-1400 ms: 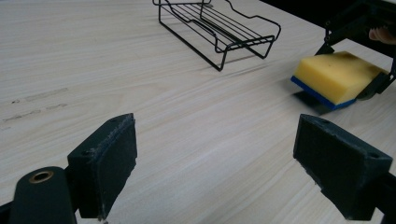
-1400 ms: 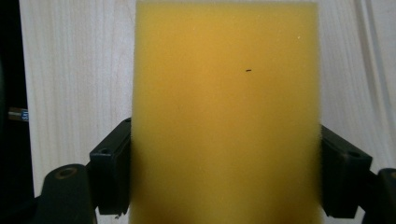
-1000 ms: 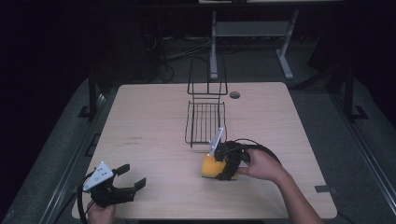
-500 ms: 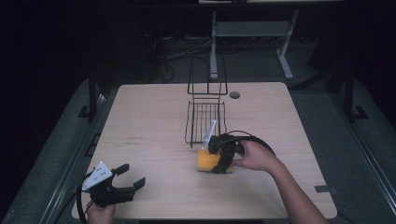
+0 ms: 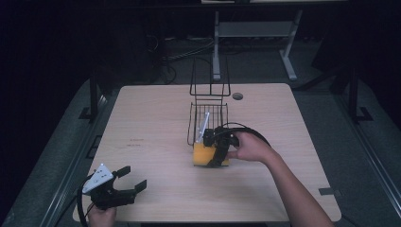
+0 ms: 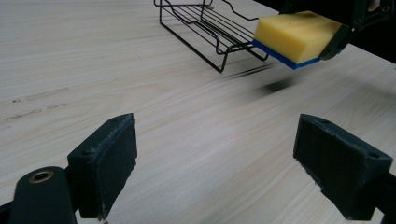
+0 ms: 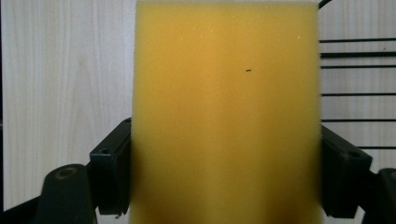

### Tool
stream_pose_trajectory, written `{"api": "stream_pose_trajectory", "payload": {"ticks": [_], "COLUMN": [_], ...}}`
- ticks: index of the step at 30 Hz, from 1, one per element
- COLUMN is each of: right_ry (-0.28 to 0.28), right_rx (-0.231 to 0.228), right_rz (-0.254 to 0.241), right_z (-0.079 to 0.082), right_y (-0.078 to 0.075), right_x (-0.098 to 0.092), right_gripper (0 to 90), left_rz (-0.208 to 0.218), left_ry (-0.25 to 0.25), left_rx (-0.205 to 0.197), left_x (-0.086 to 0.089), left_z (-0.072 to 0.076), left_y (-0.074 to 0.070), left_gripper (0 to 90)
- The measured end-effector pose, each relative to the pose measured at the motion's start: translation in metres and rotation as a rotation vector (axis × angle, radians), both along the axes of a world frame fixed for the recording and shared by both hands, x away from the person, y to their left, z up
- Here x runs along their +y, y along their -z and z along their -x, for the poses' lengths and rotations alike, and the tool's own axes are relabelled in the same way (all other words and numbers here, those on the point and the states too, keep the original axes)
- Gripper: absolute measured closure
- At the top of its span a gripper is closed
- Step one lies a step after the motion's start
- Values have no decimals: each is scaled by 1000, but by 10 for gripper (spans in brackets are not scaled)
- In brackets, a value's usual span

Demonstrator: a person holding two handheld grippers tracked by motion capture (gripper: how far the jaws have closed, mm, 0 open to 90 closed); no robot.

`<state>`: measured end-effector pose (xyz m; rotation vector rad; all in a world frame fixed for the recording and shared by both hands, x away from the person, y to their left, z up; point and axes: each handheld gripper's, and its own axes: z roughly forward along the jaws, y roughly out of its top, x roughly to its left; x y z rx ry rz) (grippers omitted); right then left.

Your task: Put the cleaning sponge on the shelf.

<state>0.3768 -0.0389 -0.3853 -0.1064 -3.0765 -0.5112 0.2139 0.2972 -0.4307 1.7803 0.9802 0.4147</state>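
Sponge [image 5: 204, 154], yellow with a blue underside, was held in the air just above the desk [image 5: 151, 123], a little below the middle of the desk in the high view. It was at about 6 o'clock from the black wire rack [image 5: 207, 118], very near the front edge of the rack but not inside it.

Going from left to right: the left claw [image 5: 133, 179] was at about 7 o'clock on the desk, near the front left corner, in the person's left hand [image 5: 100, 213]. Its jaws stood wide apart and held nothing; in the left gripper view only bare wood was between them, and the sponge [image 6: 295, 40] was seen farther off, raised, with a small shadow under it.

The right claw [image 5: 210, 153] was closed on the sponge, one jaw pressing on each side. In the right gripper view the sponge [image 7: 226, 107] stood between both jaws, and the wires of the rack [image 7: 357, 93] were at 3 o'clock from it. The person's right hand [image 5: 250, 147] gripped this claw.
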Motion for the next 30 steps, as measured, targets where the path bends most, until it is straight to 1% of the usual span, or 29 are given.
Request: {"api": "stream_pose_trajectory", "payload": {"ticks": [4,6,8,10,12,15,18,21,25,28,30], "right_ry": [0,2,3,11,10,16,20,22,37,43,38], "right_rx": [-4,1,-1,-4,-7,5,-7,-7,4,0,-7], "right_rz": [7,-4,-5,12,11,-10,10,13,-13,6,12], "right_z": [-7,-10,-12,-15,-18,-22,-25,-29,-36,-40,-42], "right_y": [-2,-4,-5,-6,-9,-12,-13,-16,-17,-17,-17], "right_x": [4,4,4,4,5,5,5,5,2,2,3], "right_gripper": [216,215,216,216,216,215,216,216,216,215,216], "left_rz": [3,4,4,4,1,0,-1,1,-1,2,3], "left_ry": [-3,-3,-3,-3,-1,-1,-2,-2,-1,-2,-3], "left_rx": [-1,-1,-1,1,0,-1,1,1,1,3,2], "left_x": [2,2,2,1,1,1,1,1,1,1,2], "left_z": [0,0,0,0,0,0,0,0,0,0,0], "left_y": [0,0,0,0,0,0,0,0,0,0,0], "left_gripper": [128,128,128,128,128,128,128,128,128,128,128]}}
